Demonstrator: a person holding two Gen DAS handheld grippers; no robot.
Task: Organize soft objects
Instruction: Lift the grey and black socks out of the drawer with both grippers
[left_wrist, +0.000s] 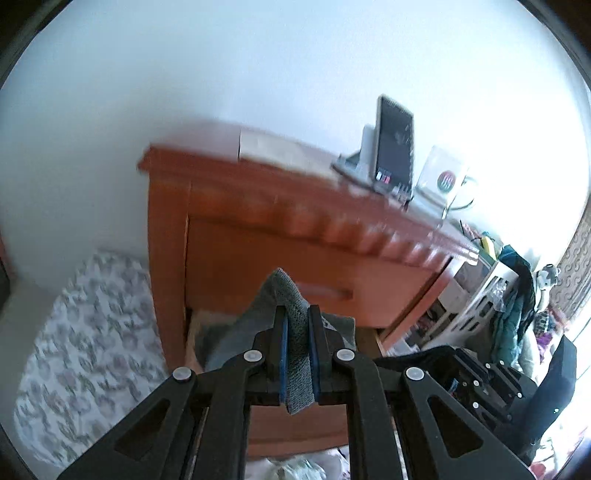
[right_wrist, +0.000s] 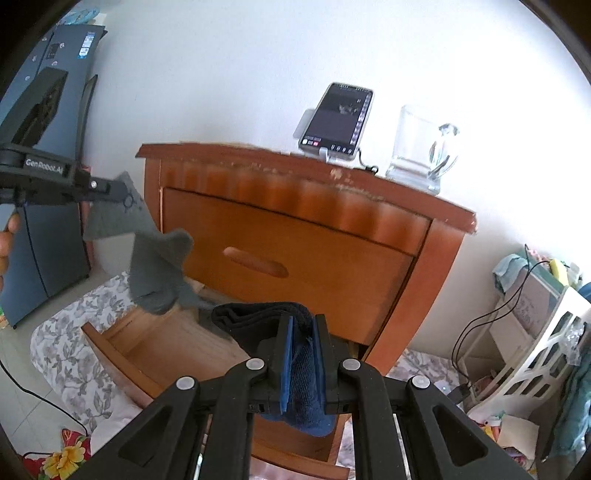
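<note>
Blurred nightstand (motion-smeared); open drawer partly hidden.

Grey sock; dark blue sock. Each black tool carries blue pads. Nightstand: reddish-brown wood. Bed cover: white with grey floral pattern. Wall: white. Basket: white.

Two socks, two tools, one phone, one nightstand.
</note>
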